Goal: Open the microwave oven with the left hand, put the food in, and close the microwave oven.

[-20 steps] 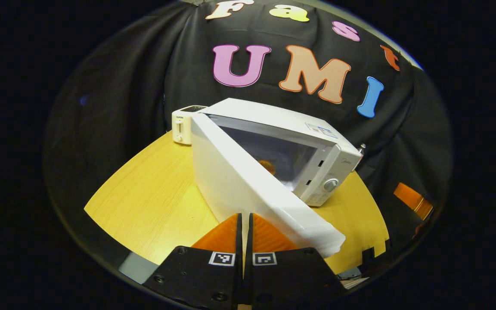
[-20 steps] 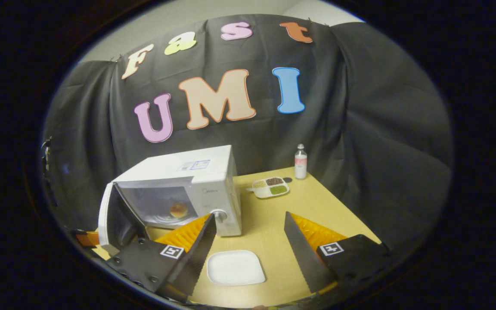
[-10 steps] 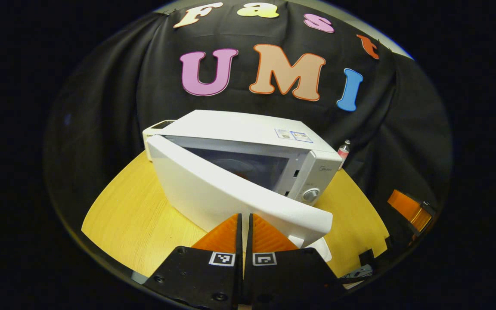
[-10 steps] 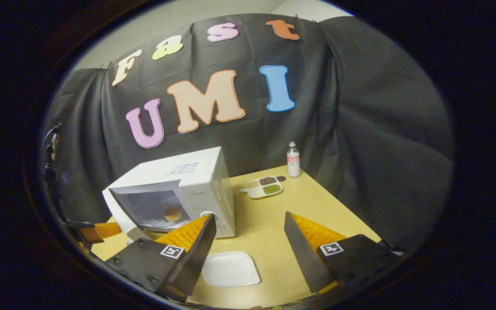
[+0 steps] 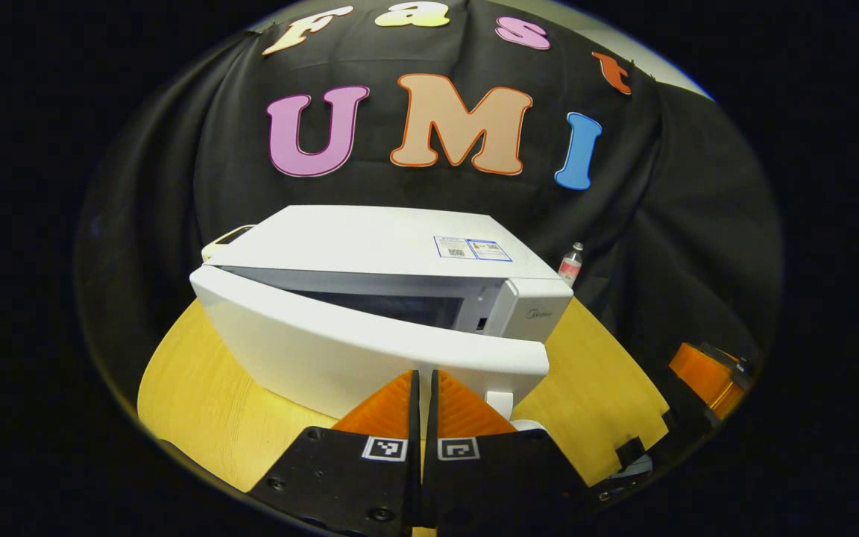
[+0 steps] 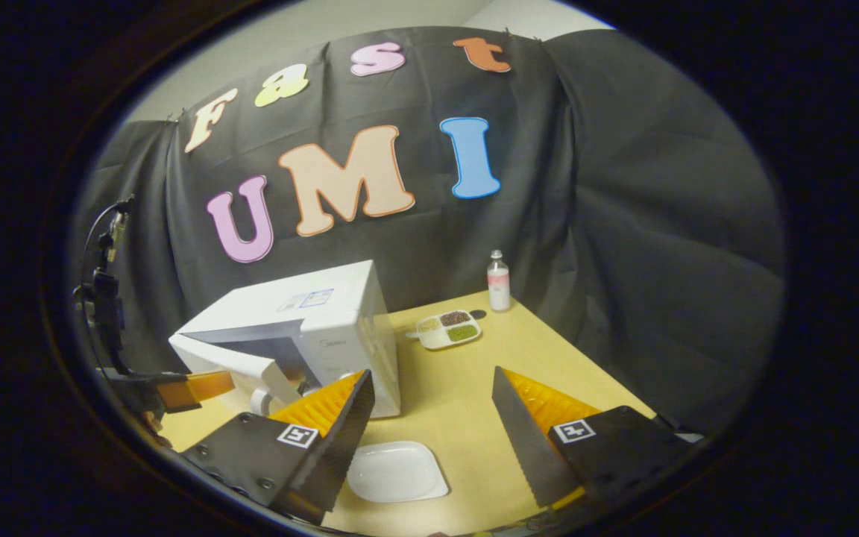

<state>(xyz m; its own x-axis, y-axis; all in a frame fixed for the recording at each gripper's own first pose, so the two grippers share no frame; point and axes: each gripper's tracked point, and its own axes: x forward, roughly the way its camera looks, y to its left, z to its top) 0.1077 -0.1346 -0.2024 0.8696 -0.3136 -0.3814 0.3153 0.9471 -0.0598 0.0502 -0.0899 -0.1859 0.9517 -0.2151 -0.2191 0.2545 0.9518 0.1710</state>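
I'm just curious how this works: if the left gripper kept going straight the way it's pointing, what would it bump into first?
Most likely the microwave door, nearly shut, right ahead of the left gripper. Its closed fingers may already touch it; depth is unclear.

Plastic, wood grain and cloth

The microwave oven [image 5: 370,246] has a smooth white casing, its door [image 5: 355,350] faintly glossy, with paper-looking stickers on top. The table [image 5: 206,395] shows a smooth, light wood-grain finish. The booth wall [image 6: 623,224] is matt, creased black cloth. Near the table's front edge, the white plate [image 6: 397,471] looks smooth and slightly shiny. At the far edge, the bottle [image 6: 499,281] looks like translucent plastic.
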